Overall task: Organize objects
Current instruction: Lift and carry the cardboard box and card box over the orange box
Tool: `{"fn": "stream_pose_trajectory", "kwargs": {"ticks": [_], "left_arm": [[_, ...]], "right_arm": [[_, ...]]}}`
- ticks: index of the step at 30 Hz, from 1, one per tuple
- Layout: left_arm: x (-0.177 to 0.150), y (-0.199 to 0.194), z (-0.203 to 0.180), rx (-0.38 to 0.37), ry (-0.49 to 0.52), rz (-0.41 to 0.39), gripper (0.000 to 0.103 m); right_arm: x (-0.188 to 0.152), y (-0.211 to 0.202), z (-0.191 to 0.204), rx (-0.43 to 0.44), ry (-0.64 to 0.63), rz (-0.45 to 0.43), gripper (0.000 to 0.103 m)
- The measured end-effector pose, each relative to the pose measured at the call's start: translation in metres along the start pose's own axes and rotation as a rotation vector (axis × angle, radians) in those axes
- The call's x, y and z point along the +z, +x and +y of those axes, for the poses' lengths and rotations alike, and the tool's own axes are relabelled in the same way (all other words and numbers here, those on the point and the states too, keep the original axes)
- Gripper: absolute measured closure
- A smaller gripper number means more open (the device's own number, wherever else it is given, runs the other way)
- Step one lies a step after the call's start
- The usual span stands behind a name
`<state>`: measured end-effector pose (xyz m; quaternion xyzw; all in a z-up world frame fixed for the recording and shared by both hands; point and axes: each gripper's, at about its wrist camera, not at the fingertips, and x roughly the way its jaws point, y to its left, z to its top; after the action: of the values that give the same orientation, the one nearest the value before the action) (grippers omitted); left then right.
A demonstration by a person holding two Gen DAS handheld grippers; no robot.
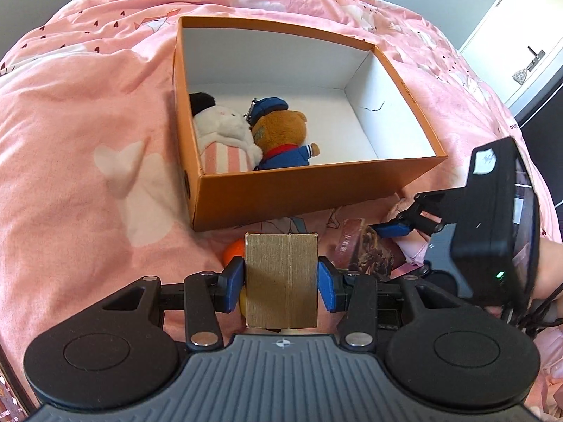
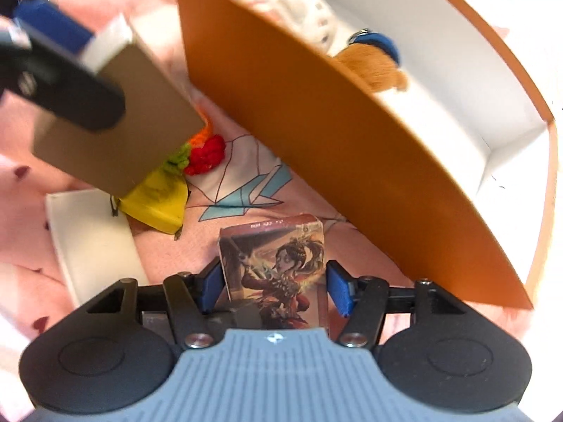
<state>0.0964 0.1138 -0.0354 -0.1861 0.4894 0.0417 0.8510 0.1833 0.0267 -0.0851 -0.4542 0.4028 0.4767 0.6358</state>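
Note:
My left gripper (image 1: 281, 283) is shut on a gold cardboard box (image 1: 281, 260), held off the bed just in front of the orange storage box (image 1: 316, 193). The gold box (image 2: 116, 116) also shows at upper left in the right wrist view. Inside the orange box (image 2: 316, 123) lie a white plush (image 1: 225, 133) and a brown bear in blue (image 1: 281, 133). My right gripper (image 2: 274, 281) points down over a small picture-printed card box (image 2: 278, 274) on the bed. The card box stands between the blue pads, and a thin gap shows at the right pad (image 2: 337, 288).
A pink bedspread (image 1: 88, 123) covers everything. Beside the orange box lie a yellow soft toy (image 2: 158, 204), a red knitted piece (image 2: 207, 153), a flat white box (image 2: 91, 239) and an orange ball (image 1: 234, 249). A white door (image 1: 520, 35) stands at far right.

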Motion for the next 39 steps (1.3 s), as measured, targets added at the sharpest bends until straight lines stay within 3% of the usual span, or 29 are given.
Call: {"fn": "stream_pose_trajectory", "kwargs": {"ticks": [5,8,9,13,16,18,23,25,28,32,39], "left_arm": [[0.000,-0.002,-0.003,-0.001,0.000,-0.004,0.053],[0.002,-0.003,-0.003,0.000,-0.002,-0.009,0.053],[0.002,-0.003,-0.003,-0.001,-0.003,-0.010,0.053],[0.004,0.000,-0.006,-0.008,0.003,-0.008,0.053],[0.006,0.004,-0.010,-0.013,0.011,-0.004,0.053],[0.008,0.008,-0.012,-0.010,0.014,-0.001,0.053],[0.011,0.015,-0.013,0.008,0.016,0.005,0.053],[0.012,0.016,-0.013,0.012,0.017,0.007,0.053],[0.013,0.017,-0.012,0.016,0.020,0.009,0.053],[0.015,0.017,-0.012,0.007,0.026,0.005,0.053],[0.021,0.008,-0.015,-0.018,0.036,-0.017,0.053]], "right_arm": [[-0.007,-0.010,-0.020,-0.001,0.060,-0.020,0.042],[-0.010,-0.010,-0.040,0.048,0.122,-0.023,0.067],[-0.013,-0.009,-0.047,0.080,0.156,-0.014,0.080],[-0.020,-0.008,-0.058,0.062,0.213,-0.011,0.088],[-0.024,-0.012,-0.060,0.100,0.243,-0.036,0.079],[-0.024,-0.013,-0.057,0.121,0.242,-0.054,0.058],[-0.010,0.003,-0.043,0.101,0.171,-0.030,0.054],[-0.005,0.006,-0.038,0.082,0.125,-0.003,0.042],[0.002,0.014,-0.035,0.076,0.074,0.033,0.040],[0.006,0.024,-0.046,0.138,0.110,0.073,0.042],[-0.002,-0.010,-0.053,0.143,0.152,-0.012,0.044]]}}
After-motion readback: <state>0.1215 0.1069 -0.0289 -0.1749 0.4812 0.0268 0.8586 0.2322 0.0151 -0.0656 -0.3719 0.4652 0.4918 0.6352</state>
